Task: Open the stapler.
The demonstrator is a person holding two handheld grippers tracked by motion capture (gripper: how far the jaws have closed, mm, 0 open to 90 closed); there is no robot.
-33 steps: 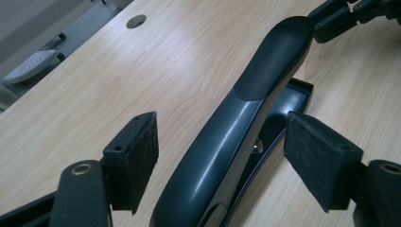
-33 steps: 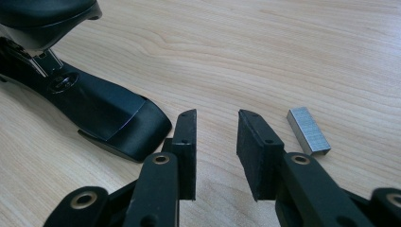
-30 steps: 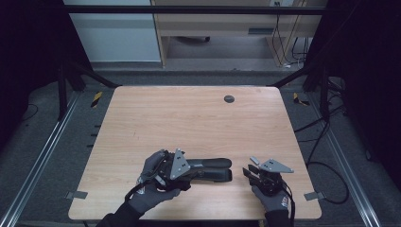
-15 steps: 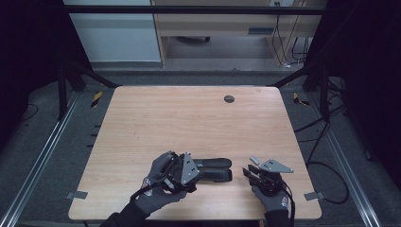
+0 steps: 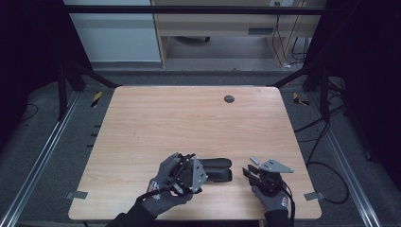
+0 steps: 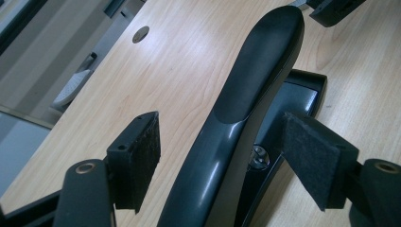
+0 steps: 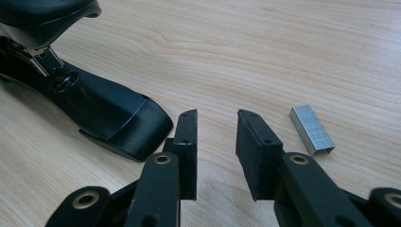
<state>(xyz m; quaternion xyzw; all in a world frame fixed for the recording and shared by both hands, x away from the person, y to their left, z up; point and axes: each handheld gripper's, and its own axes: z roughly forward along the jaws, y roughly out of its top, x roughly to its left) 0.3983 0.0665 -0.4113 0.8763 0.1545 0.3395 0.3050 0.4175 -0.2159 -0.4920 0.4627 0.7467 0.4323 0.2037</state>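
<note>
Stapler point(image 5: 215, 169) lies on the wooden table point(image 5: 189, 123), near the front edge, between the two grippers.

Left gripper point(image 5: 191, 174): high view shows a gloved left hand point(image 5: 165, 182) around it at the stapler's left end, grey plate on top hiding the jaws. Left gripper view fills that in: jaws spread wide, one felt pad point(image 6: 137, 151) each side of the stapler's top arm point(image 6: 250, 94), clear gaps both sides, so open and straddling, not clamped (pads not touching the arm as far as I can see). That view also shows the arm lifted off the base point(image 6: 302, 94) with a metal fitting between them, which the high view is too coarse to show.

Right gripper point(image 5: 257, 172): held by the right hand point(image 5: 270, 196), right of the stapler, apart from it. Right gripper view shows jaws parted with bare table between them, holding nothing.

Right gripper view also shows a strip of staples point(image 7: 311, 128) flat on the table just beside the right-hand jaw, not touching it. In the high view it's a small pale sliver point(image 5: 254, 160) just beyond the gripper. Same view shows the stapler's open front end and the metal magazine point(image 7: 40, 59) under the raised arm.

Far side of the table: a round dark grommet point(image 5: 229, 99), seen in the high view and in the left gripper view.
</note>
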